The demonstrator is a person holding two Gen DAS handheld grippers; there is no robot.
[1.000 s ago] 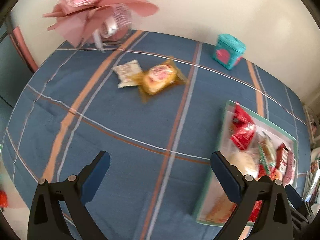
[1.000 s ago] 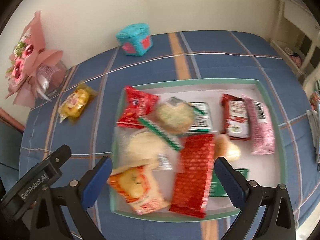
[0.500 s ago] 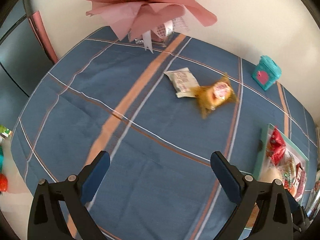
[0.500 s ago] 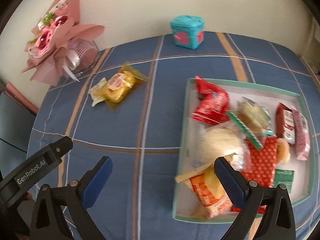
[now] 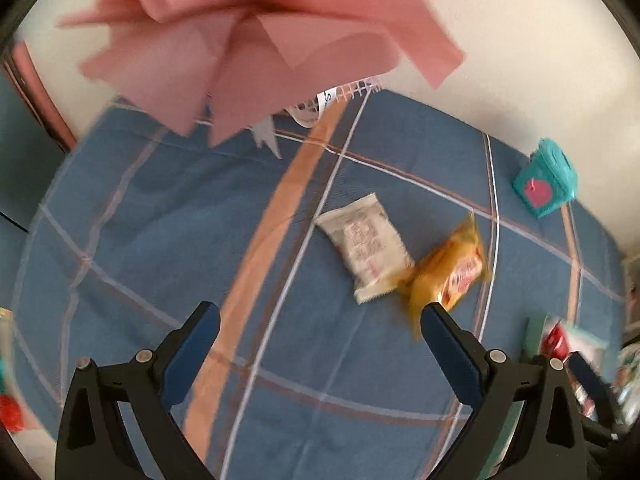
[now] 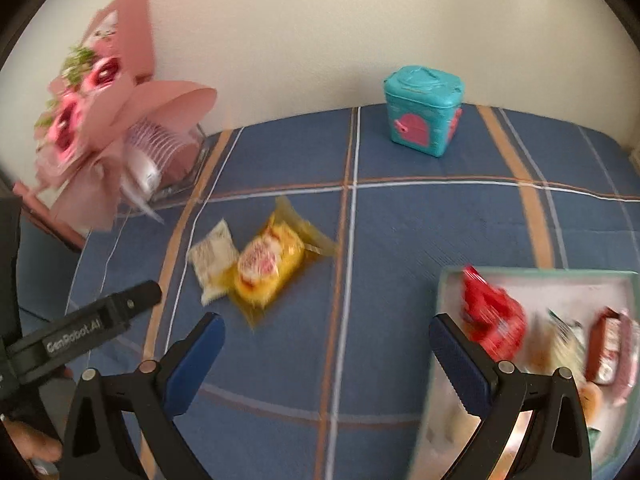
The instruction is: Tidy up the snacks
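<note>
Two loose snacks lie side by side on the blue plaid tablecloth: a white packet (image 5: 366,246) (image 6: 213,258) and a yellow wrapped cake (image 5: 450,274) (image 6: 266,266). My left gripper (image 5: 318,330) is open just short of them, its right finger near the yellow cake. My right gripper (image 6: 326,340) hangs open over bare cloth, nothing between its fingers. A teal-rimmed tray (image 6: 442,292) holding several snacks, a red packet (image 6: 490,314) among them, sits at the right; a blurred sliver of the tray (image 5: 534,332) shows in the left wrist view.
A pink bouquet (image 5: 256,36) (image 6: 100,128) stands at the back left, overhanging the table. A teal box (image 5: 546,182) (image 6: 424,114) with a pink door sits by the wall. The left tool's body (image 6: 80,332) and a hand (image 6: 28,442) show low left.
Both grippers swung left, away from the tray. The left one closed in on the white packet and yellow cake; the bouquet now fills the top of its view. Both stay open.
</note>
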